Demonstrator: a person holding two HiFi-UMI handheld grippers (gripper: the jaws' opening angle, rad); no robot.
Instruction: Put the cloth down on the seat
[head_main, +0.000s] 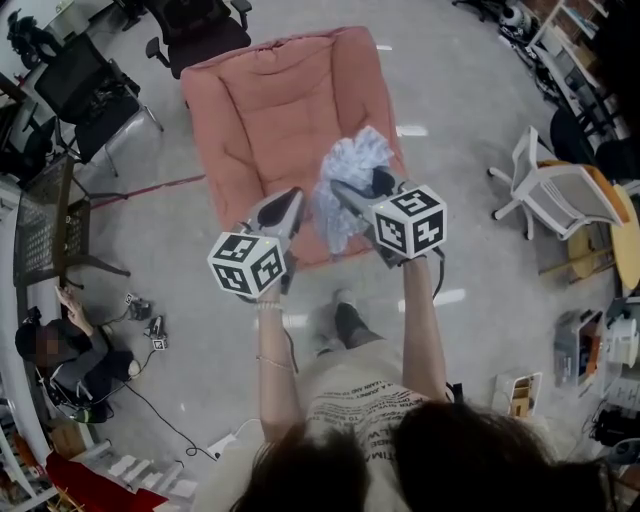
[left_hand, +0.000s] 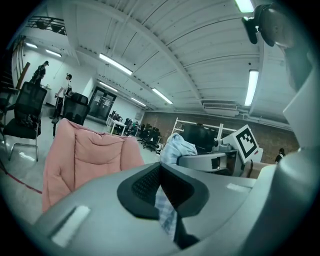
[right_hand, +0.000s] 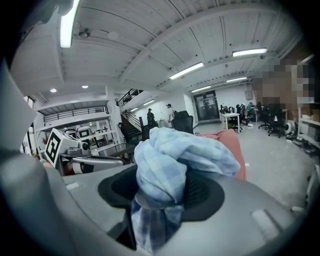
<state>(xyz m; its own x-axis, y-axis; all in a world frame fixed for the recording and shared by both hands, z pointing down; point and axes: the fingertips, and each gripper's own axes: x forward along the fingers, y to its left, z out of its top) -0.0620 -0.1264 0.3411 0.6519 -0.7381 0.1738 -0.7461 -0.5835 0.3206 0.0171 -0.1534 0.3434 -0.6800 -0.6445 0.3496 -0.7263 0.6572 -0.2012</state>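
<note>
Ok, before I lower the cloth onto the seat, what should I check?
1. Hold of the right gripper on the cloth: ok, jaws closed on a bunched wad.
2. Hold of the left gripper on the cloth: ok, jaws pinch a thin strip.
3. The seat free of other things: ok in the head view.
4. The cloth lined up over the seat: ok, it hangs over the near part.
5. Gap between cloth and seat: cannot tell.

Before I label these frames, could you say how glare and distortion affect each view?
Head view: sharp, with light streaks glaring on the glossy floor. Left gripper view: fisheye bends the ceiling, and the corners go black. Right gripper view: the cloth is evenly lit, and the rim is vignetted.
</note>
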